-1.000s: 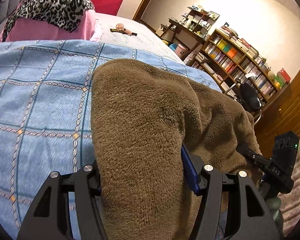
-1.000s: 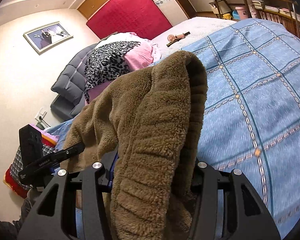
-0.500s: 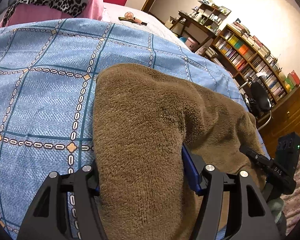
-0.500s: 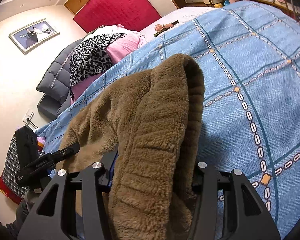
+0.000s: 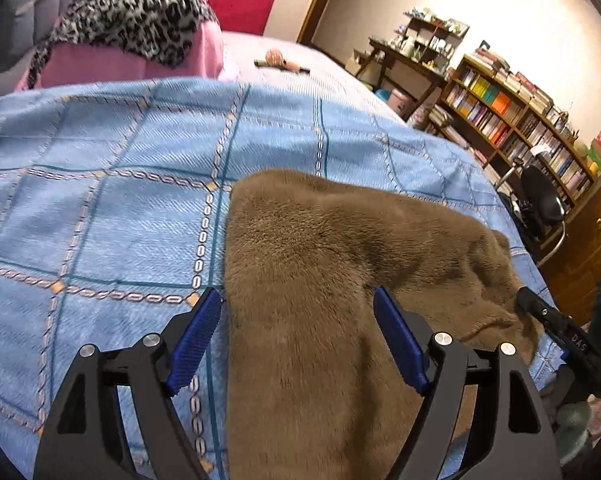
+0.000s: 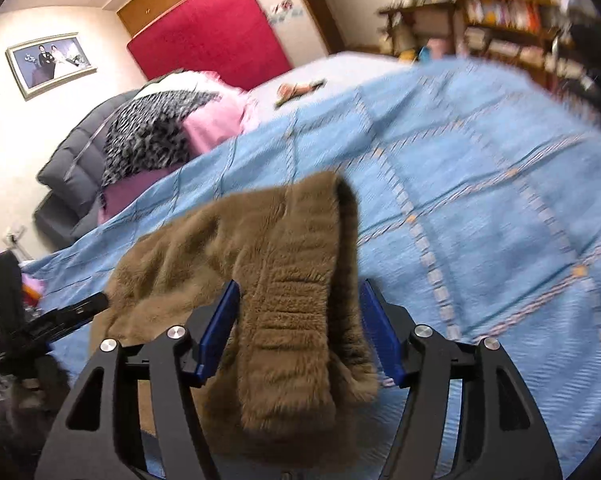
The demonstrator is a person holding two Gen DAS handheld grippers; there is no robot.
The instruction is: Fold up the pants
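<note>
Bed (image 5: 340, 92) under a blue checked cover (image 5: 100, 208). Brown fleece pants (image 5: 320, 280) on the cover's near part; pink pillows (image 5: 140, 68), leopard cloth (image 5: 132, 16) beyond its far edge.

The brown fleece pants (image 5: 320, 300) run off the bottom edge in the left wrist view. Bookshelf (image 6: 512, 12) beyond the bed (image 6: 480, 200) is motion-smeared, and the small thing by the pillows (image 6: 296, 90) is too tiny to identify.

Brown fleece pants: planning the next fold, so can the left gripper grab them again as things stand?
Probably yes: the pants lie between the left gripper's jaws, which have just been opening; nothing blocks them.
</note>
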